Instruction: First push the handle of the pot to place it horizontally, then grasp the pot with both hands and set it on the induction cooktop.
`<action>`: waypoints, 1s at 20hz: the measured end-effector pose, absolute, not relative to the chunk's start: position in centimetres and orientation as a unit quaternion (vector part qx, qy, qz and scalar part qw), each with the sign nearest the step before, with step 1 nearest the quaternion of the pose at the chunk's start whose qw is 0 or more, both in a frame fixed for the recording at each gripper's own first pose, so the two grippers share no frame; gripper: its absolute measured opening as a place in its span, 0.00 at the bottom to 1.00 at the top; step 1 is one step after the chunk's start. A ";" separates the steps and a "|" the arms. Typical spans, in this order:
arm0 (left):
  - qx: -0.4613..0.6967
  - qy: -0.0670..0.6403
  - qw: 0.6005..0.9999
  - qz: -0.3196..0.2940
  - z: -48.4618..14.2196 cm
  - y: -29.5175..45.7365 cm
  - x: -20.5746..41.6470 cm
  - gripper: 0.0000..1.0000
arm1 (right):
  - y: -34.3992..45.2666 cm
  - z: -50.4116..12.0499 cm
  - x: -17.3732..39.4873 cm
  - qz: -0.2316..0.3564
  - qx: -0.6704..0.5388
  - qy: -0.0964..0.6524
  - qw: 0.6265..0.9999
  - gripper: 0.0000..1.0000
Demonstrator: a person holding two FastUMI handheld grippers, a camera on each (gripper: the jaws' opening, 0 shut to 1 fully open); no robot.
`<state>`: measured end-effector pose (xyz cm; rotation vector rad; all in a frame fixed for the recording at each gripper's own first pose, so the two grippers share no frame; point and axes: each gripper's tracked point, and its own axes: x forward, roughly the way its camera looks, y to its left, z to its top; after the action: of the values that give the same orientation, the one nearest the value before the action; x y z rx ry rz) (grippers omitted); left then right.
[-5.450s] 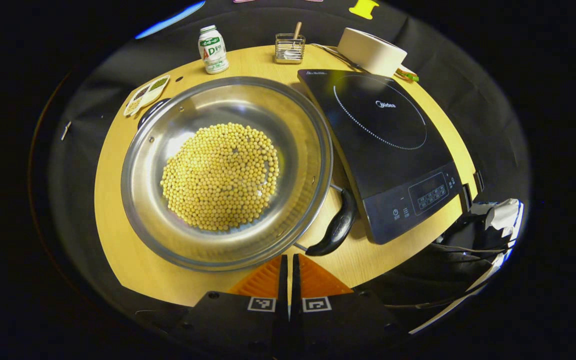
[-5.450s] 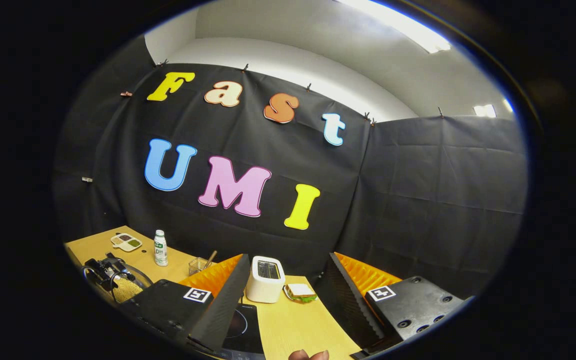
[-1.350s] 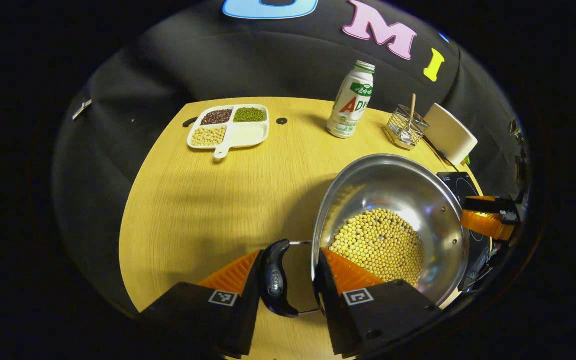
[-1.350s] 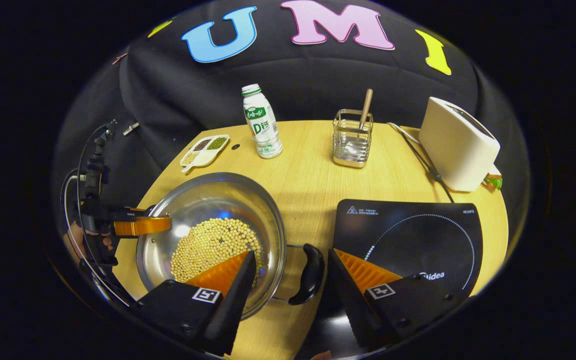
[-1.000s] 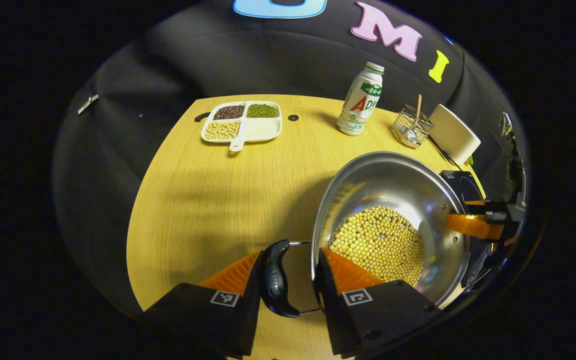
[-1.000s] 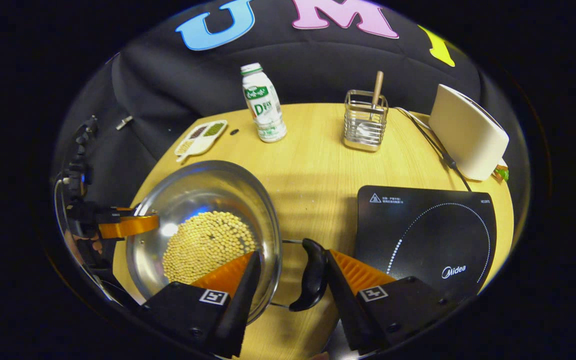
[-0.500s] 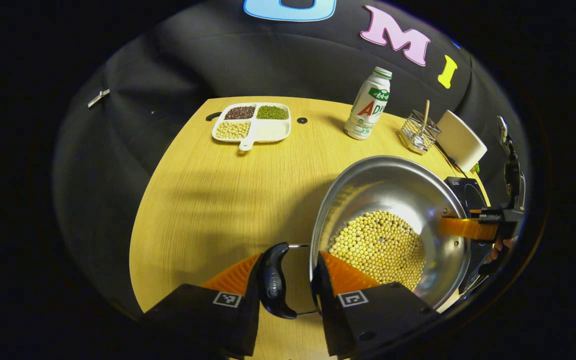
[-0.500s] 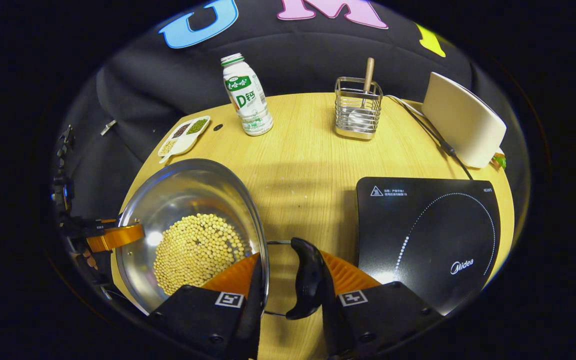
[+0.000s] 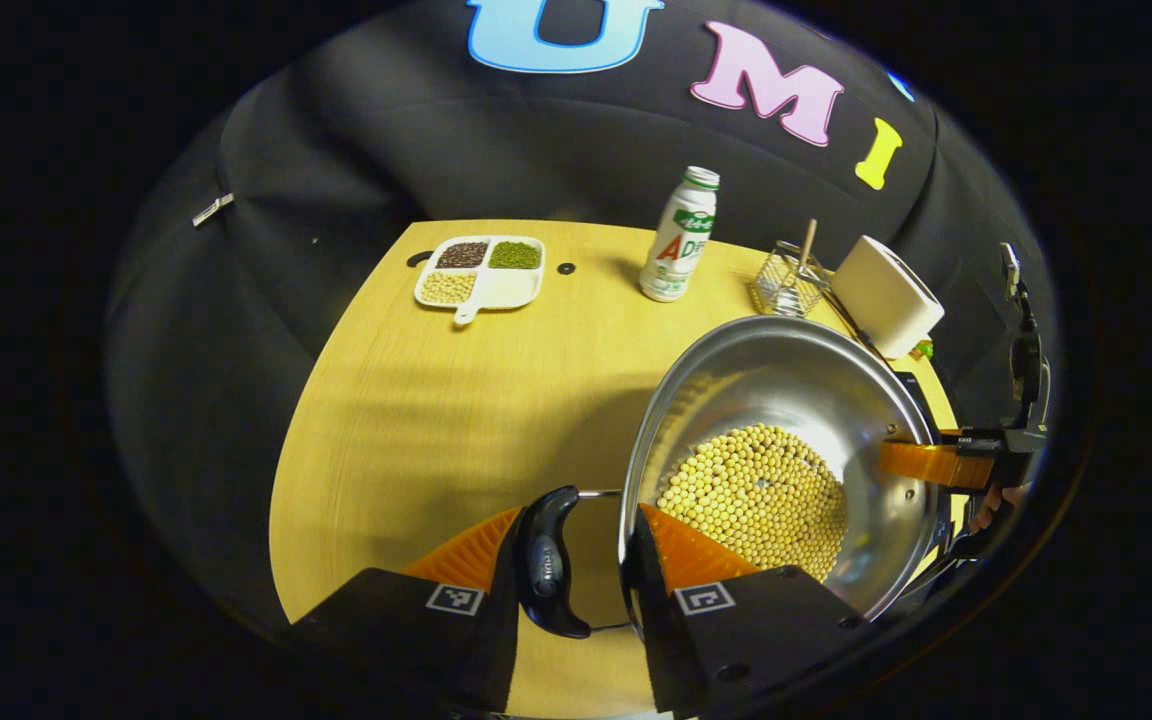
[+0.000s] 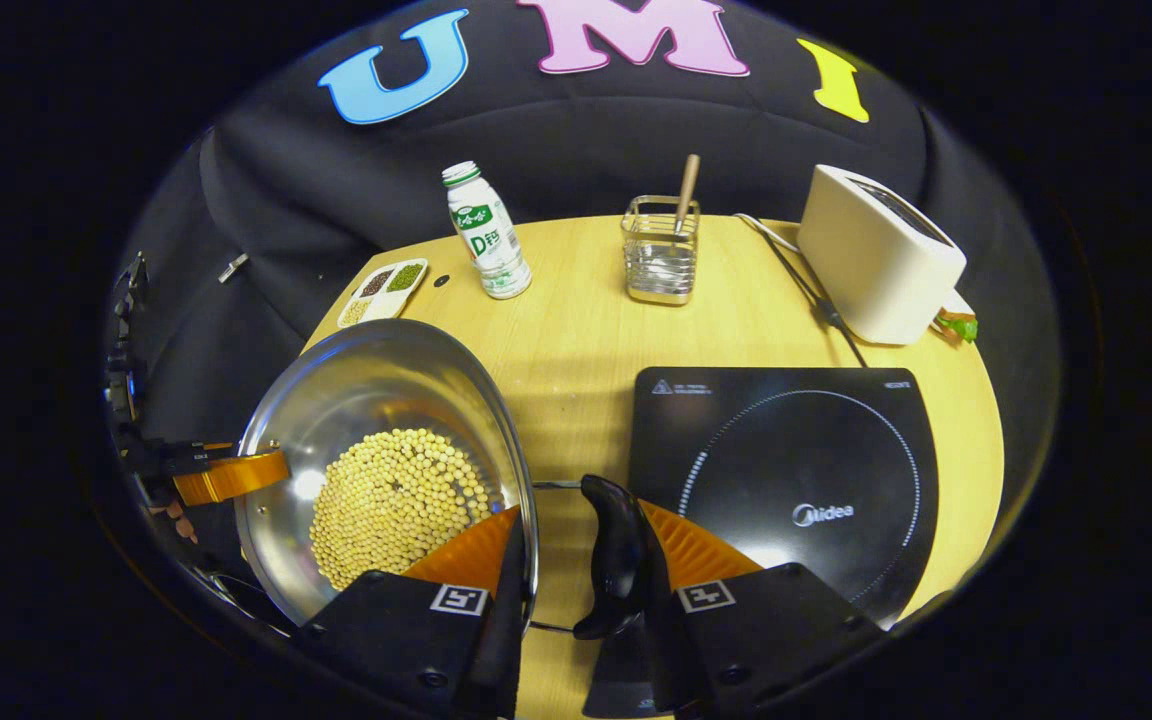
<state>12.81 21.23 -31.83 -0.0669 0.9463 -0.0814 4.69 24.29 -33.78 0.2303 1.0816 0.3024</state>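
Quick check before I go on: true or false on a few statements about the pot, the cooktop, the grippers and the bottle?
1. The round steel pot holds yellow beans. True.
2. The pot rests on the black induction cooktop. False: it is beside the cooktop, whose ring is bare.
3. The left gripper and the right gripper each straddle the pot's rim. True.
4. The white bottle lies on its side. False: it stands upright.

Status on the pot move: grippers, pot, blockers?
Both left gripper and right gripper shut on pot, opposite sides. Holds beans; not yet on induction cooktop. Cooktop surface bare, nothing in the way.
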 end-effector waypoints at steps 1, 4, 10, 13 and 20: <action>-0.031 0.457 0.888 -0.042 -31.4 20.0 12.5 0.55 | 23.1 -33.4 4.6 0.140 0.110 0.511 0.841 0.54; -0.029 0.462 0.885 -0.048 -30.7 16.3 12.0 0.55 | 19.2 -33.0 4.1 0.135 0.112 0.514 0.840 0.54; -0.023 0.468 0.881 -0.064 -30.2 8.6 12.4 0.55 | 11.4 -33.3 4.2 0.120 0.117 0.520 0.838 0.54; -0.022 0.472 0.878 -0.071 -30.5 4.9 12.9 0.55 | 7.9 -34.0 4.4 0.114 0.120 0.524 0.835 0.53; -0.025 0.480 0.873 -0.083 -32.2 -1.6 14.2 0.55 | 1.6 -36.1 5.5 0.104 0.118 0.531 0.833 0.53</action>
<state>14.24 -1.60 -32.24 -0.0517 1.0030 -0.1725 5.52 1.57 -36.11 0.2506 1.1260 0.2201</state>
